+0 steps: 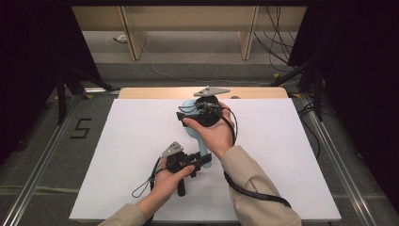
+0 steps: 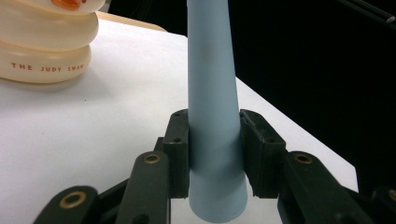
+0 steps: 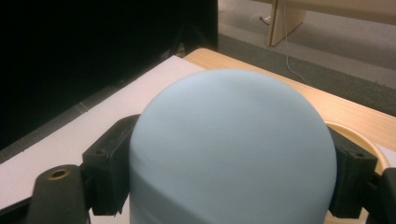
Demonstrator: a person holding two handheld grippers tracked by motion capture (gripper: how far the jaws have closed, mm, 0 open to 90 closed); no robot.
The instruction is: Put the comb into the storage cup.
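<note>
A light blue hairbrush is held above the white board [image 1: 131, 155] by both grippers. Its toothed head [image 1: 188, 105] points away from me and its handle [image 1: 203, 147] runs back toward me. My left gripper [image 1: 200, 161] is shut on the tapered handle [image 2: 212, 88]; in the left gripper view both black pads [image 2: 180, 144] press its sides near the thick end. My right gripper [image 1: 184, 115] sits over the head. In the right gripper view the smooth rounded back of the head [image 3: 233, 140] lies between the two pads [image 3: 109, 163], which touch it on either side.
A cream ringed toy [image 2: 46, 46] printed "THE JUDY SWAN" stands on the board in the left gripper view; a cream rim [image 3: 369, 144] peeks out behind the brush head. A wooden table edge [image 1: 155, 92] runs along the back. Dark curtains flank both sides.
</note>
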